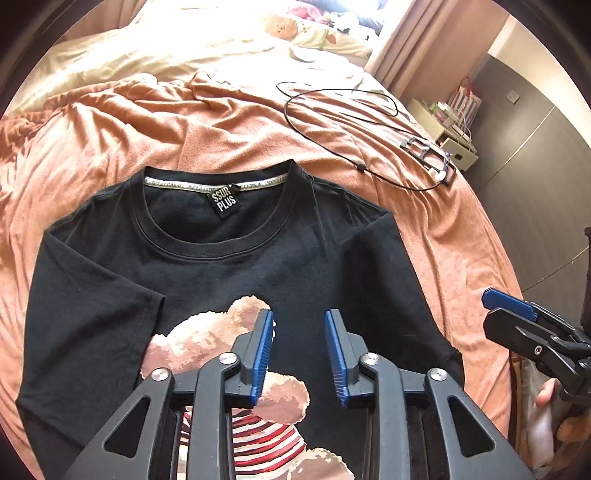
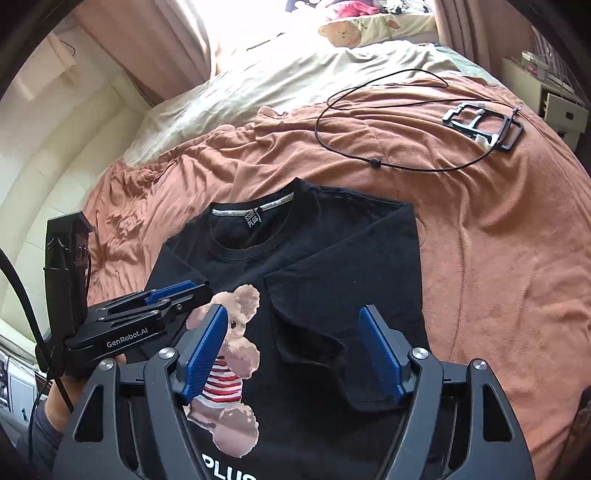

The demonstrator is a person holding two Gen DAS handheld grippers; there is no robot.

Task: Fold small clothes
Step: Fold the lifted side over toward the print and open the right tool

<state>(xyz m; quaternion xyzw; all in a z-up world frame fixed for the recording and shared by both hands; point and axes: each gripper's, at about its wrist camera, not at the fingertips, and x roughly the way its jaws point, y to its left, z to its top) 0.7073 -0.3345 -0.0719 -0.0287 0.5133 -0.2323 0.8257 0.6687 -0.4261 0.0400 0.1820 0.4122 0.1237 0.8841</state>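
A black T-shirt [image 1: 280, 254] with a teddy bear print [image 1: 207, 332] lies face up on the bed, both sleeves folded in over the body. It also shows in the right wrist view [image 2: 325, 258]. My left gripper [image 1: 299, 354] is open and empty, held above the shirt's chest. My right gripper [image 2: 295, 350] is open and empty, held above the shirt's middle beside the folded right sleeve [image 2: 343, 295]. The right gripper shows at the right edge of the left wrist view [image 1: 517, 314], off the shirt's right side. The left gripper shows at the left of the right wrist view [image 2: 166, 295].
The shirt rests on an orange blanket [image 1: 369, 136] over a cream sheet [image 2: 258, 81]. A black cable loop [image 2: 388, 122] and a black frame [image 2: 484, 125] lie on the blanket beyond the collar. Pillows [image 2: 354, 26] sit at the bed's far end. A cabinet [image 1: 450, 133] stands beside the bed.
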